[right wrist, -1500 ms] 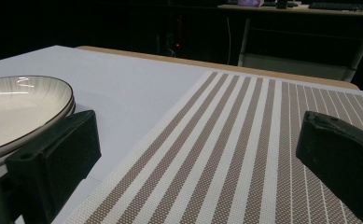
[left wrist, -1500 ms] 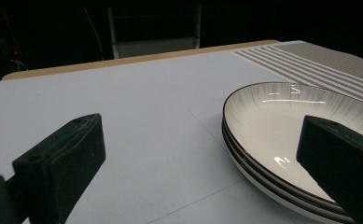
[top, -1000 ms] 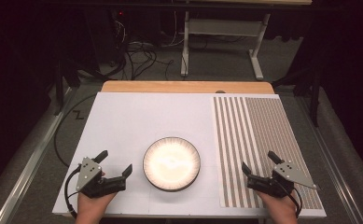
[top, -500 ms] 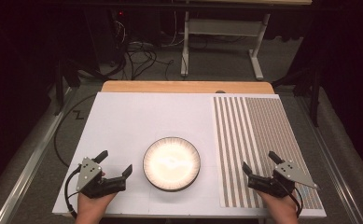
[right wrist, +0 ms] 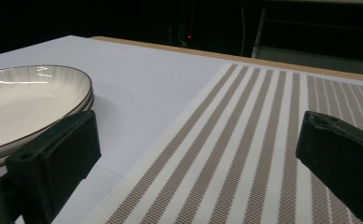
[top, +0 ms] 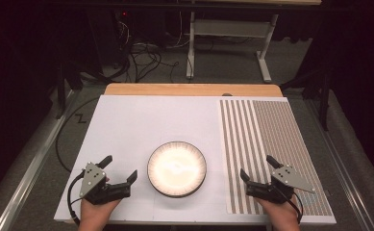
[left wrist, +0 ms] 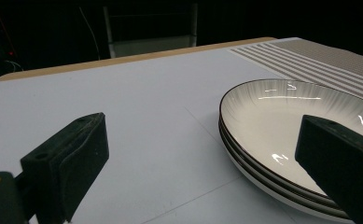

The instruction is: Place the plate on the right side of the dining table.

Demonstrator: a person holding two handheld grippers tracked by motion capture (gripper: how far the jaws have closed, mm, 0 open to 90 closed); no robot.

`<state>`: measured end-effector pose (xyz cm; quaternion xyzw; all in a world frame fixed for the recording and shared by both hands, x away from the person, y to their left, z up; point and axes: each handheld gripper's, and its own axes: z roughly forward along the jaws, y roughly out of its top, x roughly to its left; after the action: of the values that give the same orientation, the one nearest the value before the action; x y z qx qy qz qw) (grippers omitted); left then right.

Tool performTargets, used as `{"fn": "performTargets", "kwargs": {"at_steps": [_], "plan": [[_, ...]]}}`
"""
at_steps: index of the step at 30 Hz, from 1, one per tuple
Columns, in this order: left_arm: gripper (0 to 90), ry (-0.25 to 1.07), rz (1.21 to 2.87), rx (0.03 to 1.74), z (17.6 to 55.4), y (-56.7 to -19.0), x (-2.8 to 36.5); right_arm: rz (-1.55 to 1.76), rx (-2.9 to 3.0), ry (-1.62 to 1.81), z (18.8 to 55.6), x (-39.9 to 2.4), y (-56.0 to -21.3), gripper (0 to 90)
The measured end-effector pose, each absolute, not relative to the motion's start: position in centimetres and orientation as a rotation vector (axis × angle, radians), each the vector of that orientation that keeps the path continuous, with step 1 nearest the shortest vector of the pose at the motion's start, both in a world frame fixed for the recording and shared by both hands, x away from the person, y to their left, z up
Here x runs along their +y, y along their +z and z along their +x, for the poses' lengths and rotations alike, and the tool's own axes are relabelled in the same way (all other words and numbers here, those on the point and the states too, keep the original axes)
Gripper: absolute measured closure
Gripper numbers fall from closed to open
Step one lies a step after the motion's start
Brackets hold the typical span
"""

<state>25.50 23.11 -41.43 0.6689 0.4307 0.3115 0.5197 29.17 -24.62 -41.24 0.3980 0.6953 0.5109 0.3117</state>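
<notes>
Stack of plates [top: 177, 168] sitting at the near middle of the white table [top: 141, 125], cream inside with a thin dark rim, looks like three of them nested going by the edges in the left gripper view [left wrist: 282, 140]. Left gripper [top: 120, 170] parked just left of the stack near the front edge, jaws spread wide, nothing between them, not touching the plates. From its own camera, one black jaw over bare table and the other sitting in front of the stack's near rim, but can't say it's actually in contact. Right gripper [top: 257, 168] over on the right side, resting above the striped placemat [top: 266, 144], jaws also wide apart and gripping nothing. Well apart from the plates, with a strip of bare white table in between. From the right gripper view, plates [right wrist: 30, 107] off at the left, beige-and-white stripes of the placemat [right wrist: 244, 154] running away between the jaws. Wooden edge [top: 189, 89] of the table along the far side, cables [top: 141, 53] on the floor beyond.
</notes>
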Motion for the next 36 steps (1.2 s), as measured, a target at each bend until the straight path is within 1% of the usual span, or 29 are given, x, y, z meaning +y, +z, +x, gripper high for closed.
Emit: {"fn": "performTargets", "kwargs": {"at_steps": [10,16,25,33,35,36], "plan": [[4.1,0.737,1.605,1.034,25.4,-41.5,23.2,0.986,1.871,1.387,29.2,-21.7,-40.3,1.0],[4.1,0.726,1.597,1.030,25.2,-41.4,23.2,0.980,1.920,1.382,30.6,-20.2,-39.5,1.0],[4.8,0.710,1.578,1.030,25.3,-41.4,23.2,0.950,1.947,1.380,32.8,-18.1,-39.0,4.0],[4.8,0.705,1.571,1.033,25.2,-41.3,23.1,0.932,2.000,1.397,34.1,-16.8,-39.0,10.6],[4.8,0.708,1.572,1.031,25.2,-41.3,23.1,0.933,2.019,1.409,34.2,-16.6,-39.2,15.8],[4.8,0.709,1.573,1.031,25.2,-41.4,23.0,0.933,2.030,1.416,34.2,-16.5,-39.3,16.4]]}}
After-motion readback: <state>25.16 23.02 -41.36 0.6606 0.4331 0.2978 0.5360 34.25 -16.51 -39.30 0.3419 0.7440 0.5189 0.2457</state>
